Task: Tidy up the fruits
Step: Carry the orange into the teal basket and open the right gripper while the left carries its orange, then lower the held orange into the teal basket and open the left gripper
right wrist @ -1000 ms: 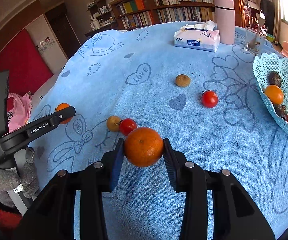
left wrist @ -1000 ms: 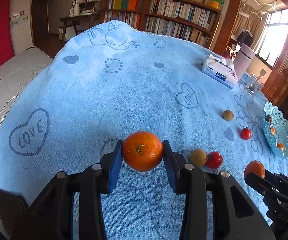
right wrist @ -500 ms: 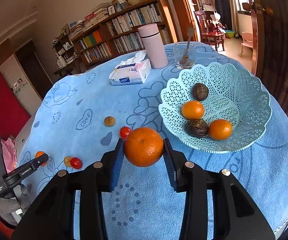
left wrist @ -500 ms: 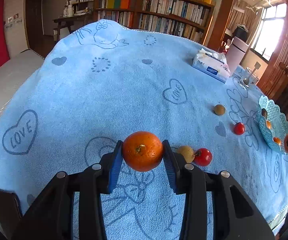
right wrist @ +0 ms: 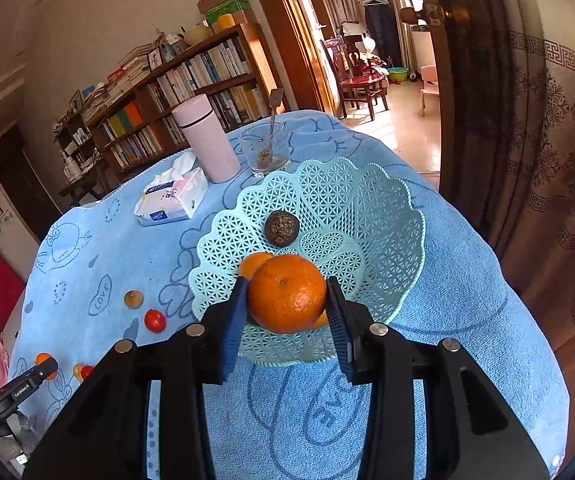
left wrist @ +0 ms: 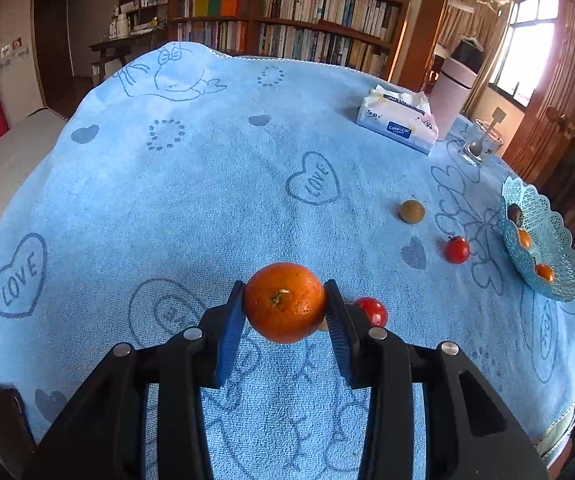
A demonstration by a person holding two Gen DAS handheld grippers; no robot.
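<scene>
Both tongs are clamped on fruit. In the left wrist view, the left tongs (left wrist: 285,304) grip an orange (left wrist: 284,302) between their blue pads, low in the middle of the frame and lifted clear of the blue towel-covered desk (left wrist: 207,200). The fruit is nearly round, so it has no real long axis, but its green stem end (left wrist: 278,297) faces back toward the camera and slightly up. Just right of it a red tomato (left wrist: 372,310) lies on the cloth, partly behind the right pad; another tomato (left wrist: 457,249) and a brownish round fruit (left wrist: 412,211) sit farther toward the right side. At the right edge stands the pale turquoise lattice basket (left wrist: 547,248). In the right wrist view, the right tongs (right wrist: 286,302) squeeze a second orange (right wrist: 286,294), its small navel dimple (right wrist: 283,281) turned toward the camera, held over the near rim of the basket (right wrist: 367,200). Inside the basket lie a dark wrinkled fruit (right wrist: 282,228) near the centre and another orange fruit (right wrist: 253,263) peeking out from behind the held one. A tissue pack (right wrist: 171,200), pink flask (right wrist: 206,142) and glass (right wrist: 264,152) stand beyond, upper left of the basket.
</scene>
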